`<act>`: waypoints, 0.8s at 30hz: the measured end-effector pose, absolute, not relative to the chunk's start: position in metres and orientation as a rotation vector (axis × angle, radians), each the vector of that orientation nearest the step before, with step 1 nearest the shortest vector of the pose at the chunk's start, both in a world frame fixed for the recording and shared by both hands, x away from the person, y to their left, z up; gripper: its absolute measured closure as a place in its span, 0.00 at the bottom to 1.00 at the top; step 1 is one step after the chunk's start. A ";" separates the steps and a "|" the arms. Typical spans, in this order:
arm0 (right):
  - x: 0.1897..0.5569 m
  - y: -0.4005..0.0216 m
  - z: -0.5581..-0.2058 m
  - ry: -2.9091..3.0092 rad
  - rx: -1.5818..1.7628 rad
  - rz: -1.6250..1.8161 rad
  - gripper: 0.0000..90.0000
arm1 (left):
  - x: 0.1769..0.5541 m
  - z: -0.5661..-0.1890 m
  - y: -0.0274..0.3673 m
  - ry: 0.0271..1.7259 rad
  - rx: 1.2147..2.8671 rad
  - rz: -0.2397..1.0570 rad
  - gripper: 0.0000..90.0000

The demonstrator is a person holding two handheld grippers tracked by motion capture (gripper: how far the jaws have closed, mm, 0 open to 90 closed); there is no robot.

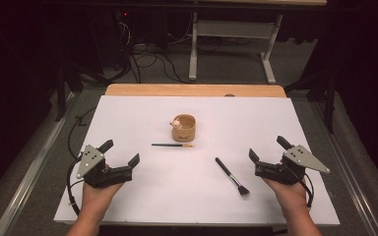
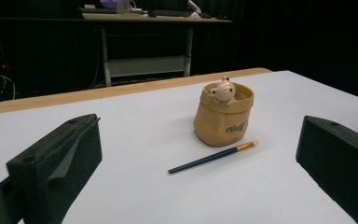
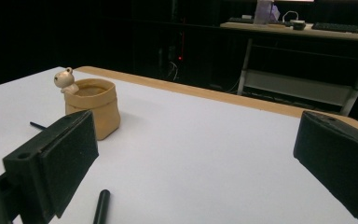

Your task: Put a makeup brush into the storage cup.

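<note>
Claws (image 1: 119,153) (image 1: 267,147) are both wide open and hold nothing. I think I start now: next I pick up a brush (image 1: 232,176) for the cup (image 1: 184,128).

My left gripper (image 1: 123,152) sits at the lower left of the high view, my right gripper (image 1: 267,149) at the lower right. Between them on the table (image 1: 142,196), the pouch-shaped holder (image 1: 184,128) stands at centre, the thin brush (image 1: 172,145) lies just below it, and the makeup brush (image 1: 231,176) lies lower right.
</note>
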State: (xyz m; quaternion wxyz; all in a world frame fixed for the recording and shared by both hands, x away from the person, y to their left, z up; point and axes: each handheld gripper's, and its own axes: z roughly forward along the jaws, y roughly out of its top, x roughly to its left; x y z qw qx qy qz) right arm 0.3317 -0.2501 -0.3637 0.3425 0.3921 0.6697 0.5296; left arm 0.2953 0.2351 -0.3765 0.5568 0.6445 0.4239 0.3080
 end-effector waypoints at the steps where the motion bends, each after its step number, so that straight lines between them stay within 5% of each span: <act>1: 0.332 -0.250 -0.364 1.742 1.013 1.375 0.01 | 0.295 -0.376 0.235 1.001 1.521 0.725 0.01; 24: 0.331 -0.249 -0.363 1.734 1.011 1.376 0.01 | 0.294 -0.376 0.235 1.006 1.523 0.715 0.01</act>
